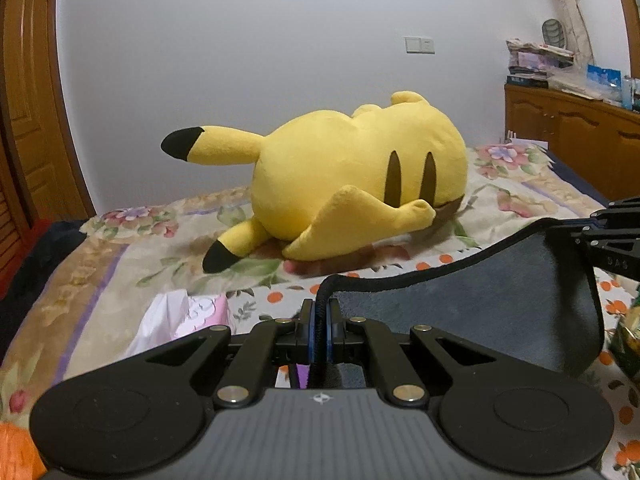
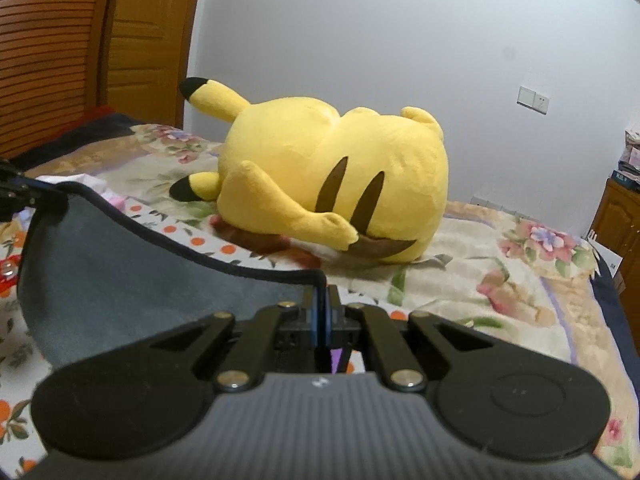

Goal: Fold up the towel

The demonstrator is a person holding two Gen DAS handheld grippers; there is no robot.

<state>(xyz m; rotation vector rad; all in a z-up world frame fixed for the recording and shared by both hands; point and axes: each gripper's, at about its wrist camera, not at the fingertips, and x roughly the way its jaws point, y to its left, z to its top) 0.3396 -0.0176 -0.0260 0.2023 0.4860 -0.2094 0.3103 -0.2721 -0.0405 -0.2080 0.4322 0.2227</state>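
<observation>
My left gripper (image 1: 319, 334) and right gripper (image 2: 322, 322) each pinch a hemmed corner of the grey towel (image 1: 500, 304), slung lower right of frame. Soft, light, sags; corners give best hold.

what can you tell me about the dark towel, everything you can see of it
The towel is dark grey-blue, soft and napped like microfibre, with a black stitched hem. It hangs lifted above the floral bedspread, its top edge sagging in a curve between two held corners. The left gripper is shut on one corner and the right gripper on the other. It lies in front of the yellow plush, apart from it. The lower part is hidden.
</observation>
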